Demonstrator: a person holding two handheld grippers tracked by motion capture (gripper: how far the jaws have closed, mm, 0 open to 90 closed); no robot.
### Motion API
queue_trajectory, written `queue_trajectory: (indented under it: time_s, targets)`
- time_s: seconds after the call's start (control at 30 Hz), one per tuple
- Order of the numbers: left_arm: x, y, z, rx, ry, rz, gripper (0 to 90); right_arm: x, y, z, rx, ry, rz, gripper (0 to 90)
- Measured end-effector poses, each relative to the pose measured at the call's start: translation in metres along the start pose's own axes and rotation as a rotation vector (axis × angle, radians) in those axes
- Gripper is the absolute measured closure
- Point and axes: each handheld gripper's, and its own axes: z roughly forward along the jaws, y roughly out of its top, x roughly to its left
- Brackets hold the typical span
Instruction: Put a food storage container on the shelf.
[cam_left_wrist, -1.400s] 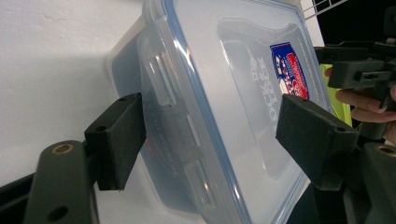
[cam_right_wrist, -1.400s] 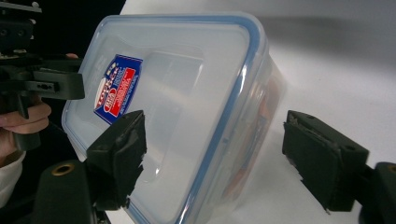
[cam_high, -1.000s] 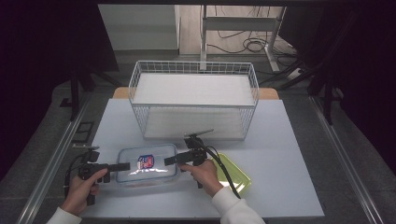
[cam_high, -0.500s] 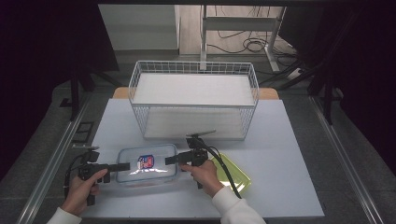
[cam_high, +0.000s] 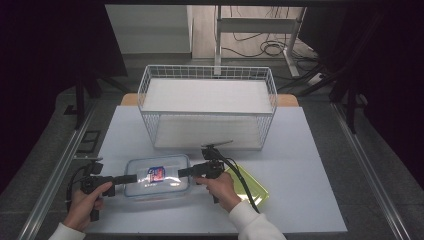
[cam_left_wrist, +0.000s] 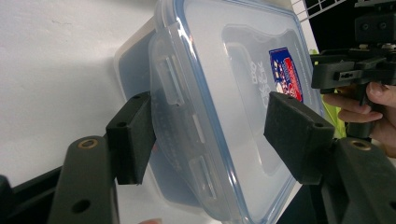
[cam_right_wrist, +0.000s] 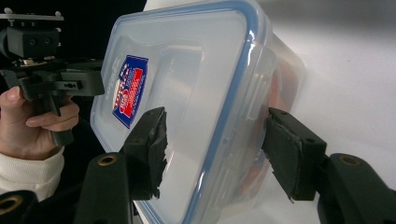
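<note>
Lying flat on the near part of the white surface (cam_high: 300, 150), the clear lidded container (cam_high: 157, 176) sits in front of the wire basket (cam_high: 207, 107). Left claw (cam_high: 129, 178) straddles its left end, right claw (cam_high: 184, 172) its right end; both have just been closing. In the gripper views the pads (cam_left_wrist: 133, 135) appear to touch lid and wall, though firm pressure cannot be confirmed. A yellow-green lid (cam_high: 252, 187) lies beside the right hand (cam_high: 220, 187).
</note>
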Motion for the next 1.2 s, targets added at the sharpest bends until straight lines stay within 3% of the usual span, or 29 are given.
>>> queue_trajectory:
  time_s: [0.33, 0.8, 1.07, 1.2]
  targets:
    - [0.0, -0.005, -0.005, -0.011, -0.022, 0.013, 38.6, 0.001, -0.005, -0.003, -0.023, 0.021, -0.016, 44.2]
    - [0.001, -0.011, -0.014, -0.014, -0.061, 0.054, 44.3, 0.003, -0.01, -0.009, -0.034, 0.041, -0.08, 47.6]
    - [0.005, -0.014, -0.017, -0.02, -0.096, 0.046, 48.1, 0.002, -0.012, -0.011, -0.038, 0.055, -0.086, 49.9]
    - [0.003, -0.014, -0.017, -0.022, -0.085, 0.046, 47.9, 0.002, -0.013, -0.011, -0.042, 0.061, -0.086, 50.1]
